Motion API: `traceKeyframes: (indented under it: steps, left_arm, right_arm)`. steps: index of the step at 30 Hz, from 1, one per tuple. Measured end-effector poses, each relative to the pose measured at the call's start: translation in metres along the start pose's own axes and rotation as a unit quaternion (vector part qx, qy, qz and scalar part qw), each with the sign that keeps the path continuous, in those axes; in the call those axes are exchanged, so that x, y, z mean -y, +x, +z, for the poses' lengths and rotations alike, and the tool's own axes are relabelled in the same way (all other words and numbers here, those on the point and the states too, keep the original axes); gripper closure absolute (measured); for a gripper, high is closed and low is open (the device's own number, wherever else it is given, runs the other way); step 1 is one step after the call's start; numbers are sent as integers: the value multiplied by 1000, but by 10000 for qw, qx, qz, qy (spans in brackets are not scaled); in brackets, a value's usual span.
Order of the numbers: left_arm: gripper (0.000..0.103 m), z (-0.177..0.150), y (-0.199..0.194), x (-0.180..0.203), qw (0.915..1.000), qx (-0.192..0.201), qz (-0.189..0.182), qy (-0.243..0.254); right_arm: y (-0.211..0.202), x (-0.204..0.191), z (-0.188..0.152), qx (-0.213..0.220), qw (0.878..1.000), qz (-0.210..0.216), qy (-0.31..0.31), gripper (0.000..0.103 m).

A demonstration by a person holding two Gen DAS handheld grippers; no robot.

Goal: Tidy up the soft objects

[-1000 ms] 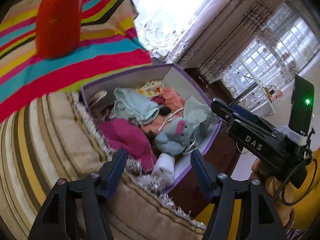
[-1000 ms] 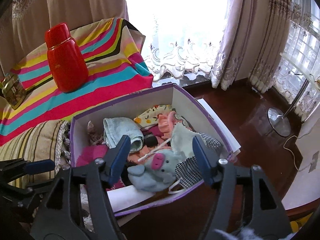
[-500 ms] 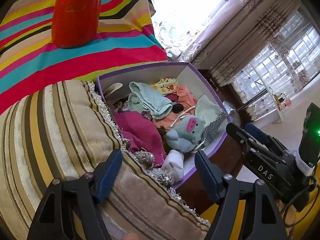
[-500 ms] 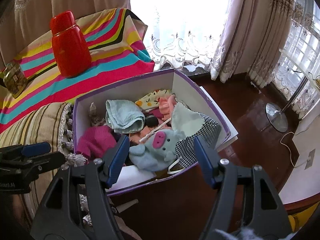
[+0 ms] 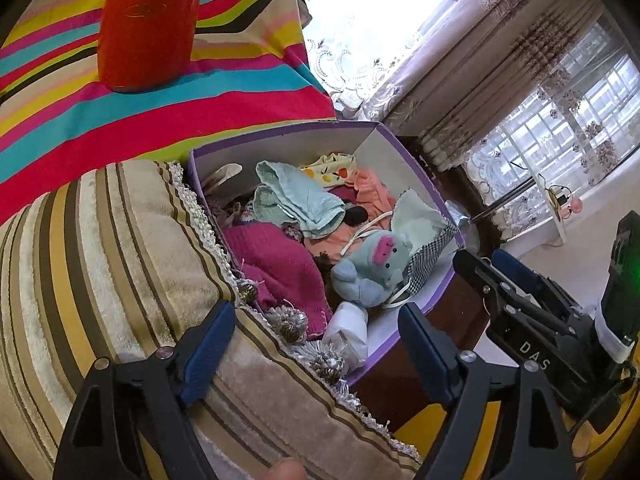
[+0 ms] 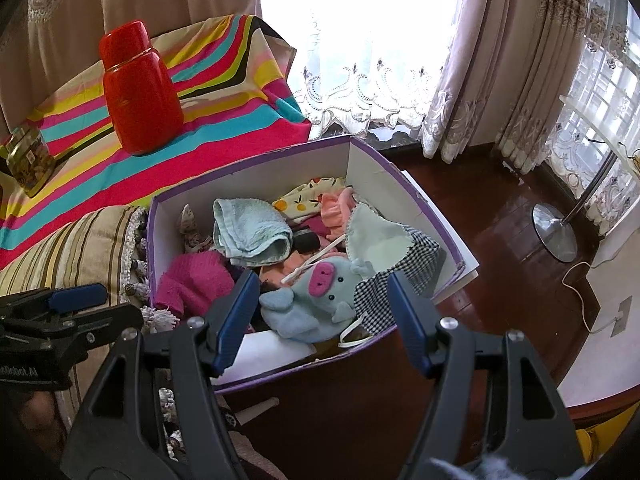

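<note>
Purple-rimmed cardboard box (image 6: 256, 178) sits on a dark wooden desk (image 6: 480, 248), pushed against a striped tasselled cushion (image 5: 100, 248).

Contents, as visible: light-blue plush pig (image 6: 316, 300) at the near edge, lying on top of the pile; folded mint towel (image 6: 250, 232) toward the back; magenta knit piece (image 6: 192, 280) on the cushion side; peach garment (image 6: 338, 208); fruit-print cloth (image 6: 304, 200) in the far corner; pale cloth with checked trim (image 6: 396, 256) draped over the right wall. A white strap crosses the pig.

Left claw (image 5: 316, 350): jaws opening, nothing between them; it hovers over the cushion edge, near the box's near corner. Right claw (image 6: 324, 320): parted, empty, poised above the pig without touching it.

Off-task items: red flask (image 6: 140, 88) and a small tin (image 6: 28, 160) on the striped blanket (image 6: 224, 92).

Judgement on progress: the soft items appear gathered in the box; none seen loose on desk or blanket. Pile is untidy, cloth overhanging the rim. Remaining work, if any, looks like tucking and straightening. Nearly done.
</note>
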State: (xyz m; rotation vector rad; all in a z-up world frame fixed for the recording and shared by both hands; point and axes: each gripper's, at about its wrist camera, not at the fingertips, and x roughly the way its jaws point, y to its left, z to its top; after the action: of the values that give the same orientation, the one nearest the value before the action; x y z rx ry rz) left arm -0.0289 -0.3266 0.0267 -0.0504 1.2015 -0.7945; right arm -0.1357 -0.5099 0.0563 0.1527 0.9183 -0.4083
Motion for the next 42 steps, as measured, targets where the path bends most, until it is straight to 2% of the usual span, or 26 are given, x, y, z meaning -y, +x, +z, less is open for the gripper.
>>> traceKeyframes:
  steps: [42]
  left_arm:
    - [19,-1,-1,-3,10000,68,-37,-44]
  right_arm:
    - [8,2,-10,-132,9999,3,-6,31]
